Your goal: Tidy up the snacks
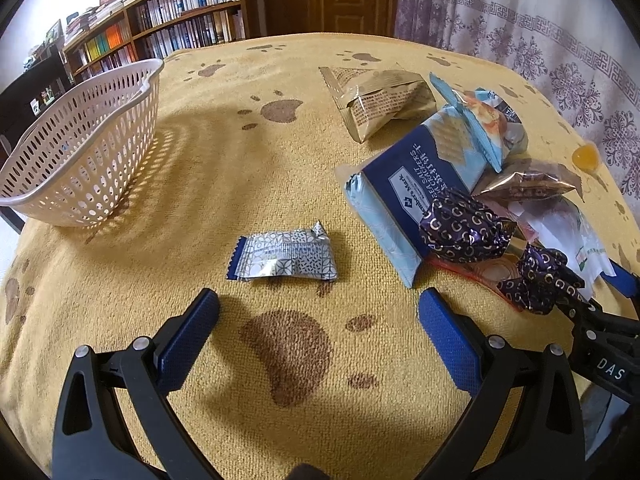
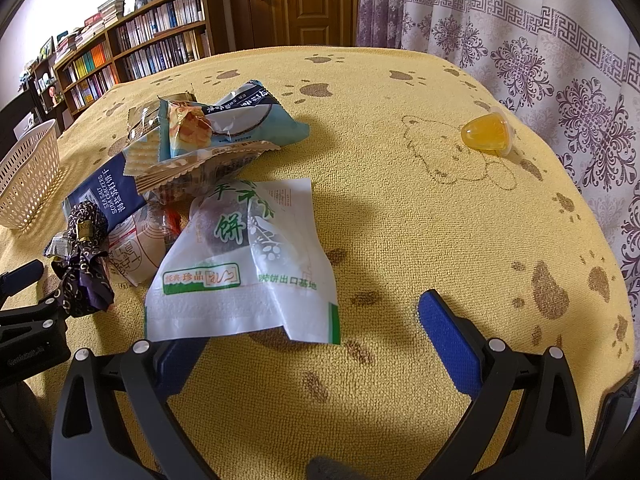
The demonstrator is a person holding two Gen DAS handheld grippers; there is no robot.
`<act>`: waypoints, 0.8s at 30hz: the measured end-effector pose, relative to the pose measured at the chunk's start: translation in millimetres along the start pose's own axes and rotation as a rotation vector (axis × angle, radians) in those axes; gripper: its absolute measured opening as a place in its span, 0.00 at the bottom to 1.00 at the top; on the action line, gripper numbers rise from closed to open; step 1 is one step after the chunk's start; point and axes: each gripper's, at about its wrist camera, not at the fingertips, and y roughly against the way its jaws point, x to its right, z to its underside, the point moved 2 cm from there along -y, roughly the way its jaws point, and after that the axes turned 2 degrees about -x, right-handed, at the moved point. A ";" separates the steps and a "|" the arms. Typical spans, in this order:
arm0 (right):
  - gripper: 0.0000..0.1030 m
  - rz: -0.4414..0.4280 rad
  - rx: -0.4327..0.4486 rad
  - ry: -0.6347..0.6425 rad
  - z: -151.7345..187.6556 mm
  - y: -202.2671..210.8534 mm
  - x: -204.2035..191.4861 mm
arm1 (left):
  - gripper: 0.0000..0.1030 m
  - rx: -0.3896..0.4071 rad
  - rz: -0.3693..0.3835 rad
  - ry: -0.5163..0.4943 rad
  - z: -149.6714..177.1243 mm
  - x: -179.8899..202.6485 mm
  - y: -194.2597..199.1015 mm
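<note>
We see both tongs wide and empty: left tongs (image 1: 318, 320) near the silver packet (image 1: 282, 256), right tongs (image 2: 312, 320) at the white pouch (image 2: 244, 256); basket (image 1: 80, 148) on the desk (image 1: 240, 152).

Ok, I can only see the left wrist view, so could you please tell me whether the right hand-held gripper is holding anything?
Observer: No, the right hand-held gripper is open, with nothing clamped between its fingers.
Operator: Thank you. What lies nearest to it?
Observer: A flat white plastic packet with green print; its near edge hides the tip of that gripper's left finger.
Operator: And is the small orange jelly cup part of the snack pile?
Observer: No, it sits alone on the yellow paw-print cloth, well right of the pile, beside a bear outline drawn on the cloth.
</note>
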 end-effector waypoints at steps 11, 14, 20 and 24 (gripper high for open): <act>0.95 -0.007 -0.010 0.013 0.9 -1.5 1.7 | 0.98 0.010 -0.005 0.006 1.6 -0.8 1.3; 0.95 -0.013 -0.013 0.023 3.0 0.9 1.3 | 0.98 0.012 -0.002 0.006 2.2 -1.3 1.7; 0.95 -0.025 -0.013 0.034 5.7 3.6 0.5 | 0.98 0.015 0.003 0.005 2.7 -1.4 3.0; 0.95 -0.055 -0.007 0.051 8.1 7.2 0.5 | 0.98 0.017 0.007 0.006 3.5 -1.5 4.4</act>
